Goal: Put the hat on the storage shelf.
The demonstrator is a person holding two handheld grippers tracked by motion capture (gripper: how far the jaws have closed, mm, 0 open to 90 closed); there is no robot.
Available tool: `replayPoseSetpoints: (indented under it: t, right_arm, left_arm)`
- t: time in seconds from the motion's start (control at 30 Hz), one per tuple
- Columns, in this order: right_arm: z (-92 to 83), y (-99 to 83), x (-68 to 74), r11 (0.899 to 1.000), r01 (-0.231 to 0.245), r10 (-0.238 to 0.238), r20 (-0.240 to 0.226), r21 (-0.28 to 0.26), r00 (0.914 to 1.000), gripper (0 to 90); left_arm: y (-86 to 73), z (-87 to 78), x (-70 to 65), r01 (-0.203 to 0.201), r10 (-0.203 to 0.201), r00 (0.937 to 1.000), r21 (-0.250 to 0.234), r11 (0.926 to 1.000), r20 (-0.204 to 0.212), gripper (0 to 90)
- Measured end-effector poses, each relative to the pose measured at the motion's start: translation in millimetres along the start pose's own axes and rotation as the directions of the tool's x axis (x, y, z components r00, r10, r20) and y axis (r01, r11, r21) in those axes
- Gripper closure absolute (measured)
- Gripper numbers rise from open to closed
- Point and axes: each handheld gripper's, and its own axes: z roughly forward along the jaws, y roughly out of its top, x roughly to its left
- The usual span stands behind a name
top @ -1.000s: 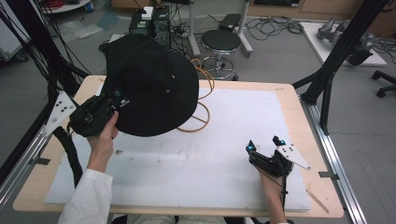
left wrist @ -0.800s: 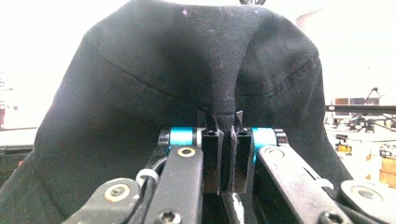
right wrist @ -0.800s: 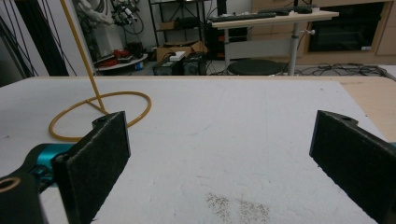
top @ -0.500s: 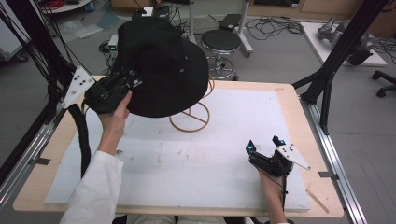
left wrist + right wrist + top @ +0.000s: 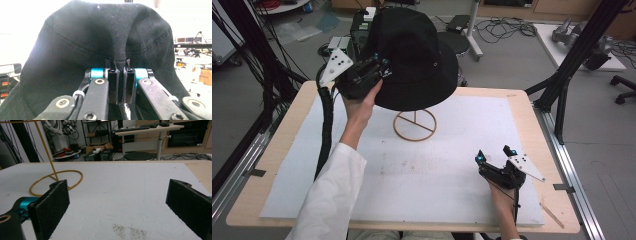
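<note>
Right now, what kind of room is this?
Probably a robotics lab or workshop: loose cables cross the floor, black frame struts surround the table, and shelves of equipment stand behind.

Wooden table, white mat, wire stand

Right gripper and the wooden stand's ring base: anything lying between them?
No. The high view shows bare white mat between right gripper and ring base.

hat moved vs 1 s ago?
Yes. The black hat, pinched in the left gripper, went up and toward the far edge, now over the wire stand.
</note>
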Motion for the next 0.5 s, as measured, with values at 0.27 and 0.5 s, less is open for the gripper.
replayPoseSetpoints:
  t: [0.27,0.5]
  right_arm:
    - [-0.3,0.2,-3.2,1.0,-0.009,0.009,-0.001,-0.008,1.0,4.1]
    - [-0.5,0.3,-3.2,1.0,-0.013,0.013,-0.004,-0.006,0.9999,4.1]
  left_arm:
    - [-11.8,19.4,1.1,0.035,-0.035,0.9994,0.046,0.9983,0.006,86.5]
    - [-23.2,26.8,7.3,0.064,-0.064,0.9979,0.115,0.9913,0.003,86.5]
